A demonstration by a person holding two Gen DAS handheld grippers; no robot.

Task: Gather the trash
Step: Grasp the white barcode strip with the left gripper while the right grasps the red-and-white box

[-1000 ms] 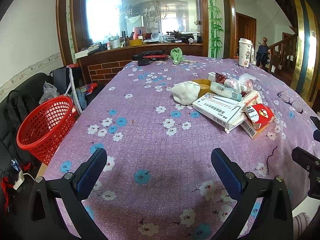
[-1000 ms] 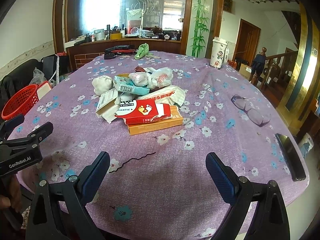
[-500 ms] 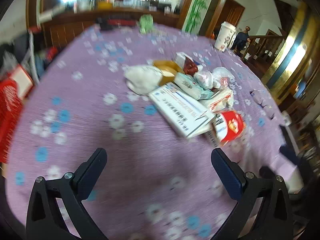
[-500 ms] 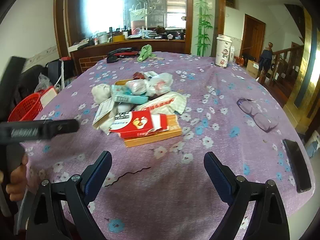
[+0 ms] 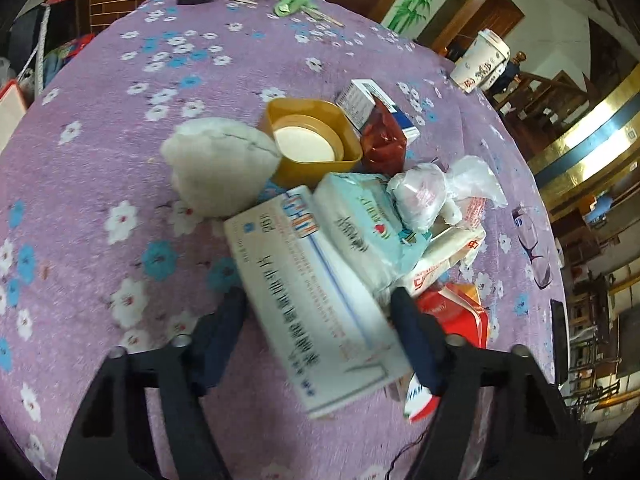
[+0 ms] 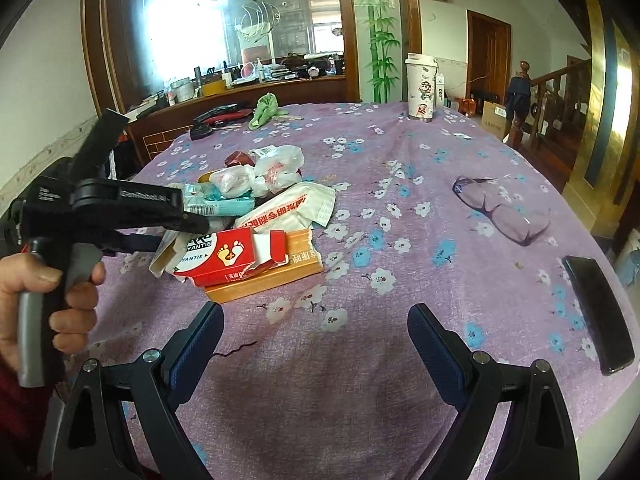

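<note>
A round tabletop (image 6: 400,208) under a purple flowered cloth fills both views, with a wood-framed mirror and a sideboard behind it. The trash lies heaped left of the middle: a white medicine box (image 5: 312,300) nearest, a pale blue tissue pack (image 5: 360,224) against its far right side, a crumpled white wad (image 5: 216,164) to its far left, a yellow tub (image 5: 312,140) beyond, and a red carton (image 6: 228,256) lying on a flat orange box (image 6: 272,276). The left hand-held gripper (image 5: 320,324) points steeply down over the heap, its jaws closing with the near end of the white medicine box between them; the pads look beside the box's edges (blur hides whether they press yet). A hand (image 6: 44,304) holds its grip. The right hand-held gripper (image 6: 316,344) hangs released and empty over bare cloth near the table's edge. Far right, a paper cup (image 6: 420,84) stands; glasses (image 6: 500,208) and a dark phone (image 6: 600,312) lie well apart from the heap.
</note>
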